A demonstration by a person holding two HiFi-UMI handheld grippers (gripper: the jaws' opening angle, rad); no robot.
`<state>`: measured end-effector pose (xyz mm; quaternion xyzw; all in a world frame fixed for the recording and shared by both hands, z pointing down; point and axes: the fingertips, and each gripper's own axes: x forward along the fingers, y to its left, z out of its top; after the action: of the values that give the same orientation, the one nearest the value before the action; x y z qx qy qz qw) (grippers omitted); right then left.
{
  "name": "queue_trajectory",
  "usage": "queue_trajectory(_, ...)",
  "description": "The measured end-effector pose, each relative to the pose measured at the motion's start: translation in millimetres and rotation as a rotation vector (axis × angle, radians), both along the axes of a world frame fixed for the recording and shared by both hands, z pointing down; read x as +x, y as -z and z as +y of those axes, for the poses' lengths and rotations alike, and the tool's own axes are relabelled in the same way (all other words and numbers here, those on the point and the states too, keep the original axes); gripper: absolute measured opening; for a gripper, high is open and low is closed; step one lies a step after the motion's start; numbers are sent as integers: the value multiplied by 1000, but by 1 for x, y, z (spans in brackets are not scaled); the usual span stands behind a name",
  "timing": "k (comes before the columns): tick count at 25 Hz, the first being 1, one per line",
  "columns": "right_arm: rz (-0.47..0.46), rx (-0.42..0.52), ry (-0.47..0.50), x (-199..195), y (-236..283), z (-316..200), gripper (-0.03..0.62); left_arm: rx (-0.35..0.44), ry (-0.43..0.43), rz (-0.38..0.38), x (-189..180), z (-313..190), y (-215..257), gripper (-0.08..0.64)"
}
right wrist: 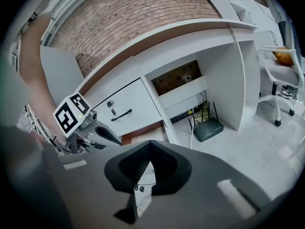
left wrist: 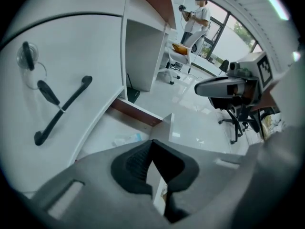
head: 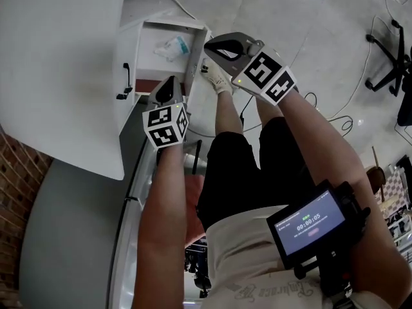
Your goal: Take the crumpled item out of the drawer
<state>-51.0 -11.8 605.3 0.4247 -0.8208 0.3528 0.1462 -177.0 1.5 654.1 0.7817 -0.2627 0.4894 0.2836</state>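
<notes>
The crumpled item (head: 172, 47) lies on the floor of the open drawer (head: 151, 44), below and a little ahead of the left gripper (head: 170, 80). It is off to the side of the right gripper (head: 208, 46). Both grippers are clenched with nothing in them. The crumpled item looks like a thin, see-through wrapper with a blue bit. I think it is very light, soft and crinkly, so it will squash and may slip on the smooth floor. A good place to pinch it is a puffy fold that sticks up near its middle. The drawer is a white box with flat, smooth, hard walls. The gripper tips are dark, ribbed and rubbery.
</notes>
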Motion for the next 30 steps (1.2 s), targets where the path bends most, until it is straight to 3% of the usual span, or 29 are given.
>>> queue_trajectory(8,-5,-6,-6,1,-29,4,9,-36,-57,-70,-7,4,-50,3)
queue_trajectory(15,-12,6,-3,0,-35,9,8,-14,-90,-129,-8,-6,-87,3)
queue_trajectory(23,-15,19,-16,7,-54,13,8,-18,-70,-151,-12,-17,-121,7)
queue_trajectory(30,-33,24,-59,7,-67,12,8,-30,-9,-187,-27,-35,-146,79)
